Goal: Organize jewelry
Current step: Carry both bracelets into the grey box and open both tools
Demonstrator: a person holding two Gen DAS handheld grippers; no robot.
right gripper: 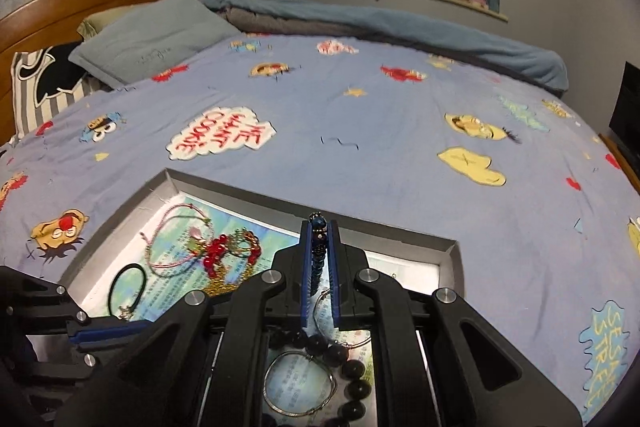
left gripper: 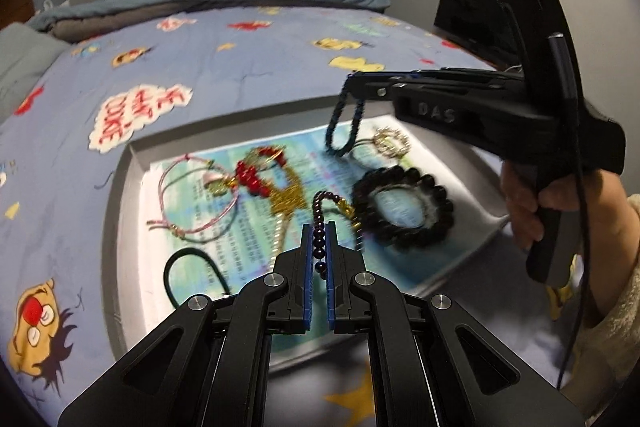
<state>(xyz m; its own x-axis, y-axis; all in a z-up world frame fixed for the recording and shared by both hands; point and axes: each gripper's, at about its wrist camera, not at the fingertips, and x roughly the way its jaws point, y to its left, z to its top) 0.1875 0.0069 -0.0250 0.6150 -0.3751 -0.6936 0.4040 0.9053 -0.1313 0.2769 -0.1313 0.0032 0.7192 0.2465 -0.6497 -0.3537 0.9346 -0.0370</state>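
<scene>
Left wrist view: the frame is filled by a bed w/ a lilac cartoon-print sheet (left gripper: 248,67), and a shallow grey tray (left gripper: 116,211) lined w/ a printed paper sheet (left gripper: 248,227) is seen lying on it at centre. Inside the tray, a large black bead bracelet (left gripper: 402,211) is placed at approx. 3 o'clock of the tray's middle, a pink cord bracelet (left gripper: 180,203) at 9 o'clock, a red bead and gold chain cluster (left gripper: 264,179) near the middle, a dark green hair tie (left gripper: 192,275) at 7 o'clock, and a small gold ring-shaped piece (left gripper: 392,143) at 1 o'clock.

The left gripper (left gripper: 319,233) is seen at 6 o'clock, jaws pressed together on a dark purple bead strand (left gripper: 320,211), which is pinched between the blue pads and rises just past the tips over the tray. The right gripper (left gripper: 348,87), held by a hand (left gripper: 528,203) at 3 o'clock, is closed on a dark blue beaded bracelet (left gripper: 344,131), whose loop hangs below the tips above the tray's far side.

Right wrist view: the same blue bracelet (right gripper: 319,247) is shown clamped between the right gripper's (right gripper: 319,227) pads at centre; the tray (right gripper: 448,251) is below.
</scene>
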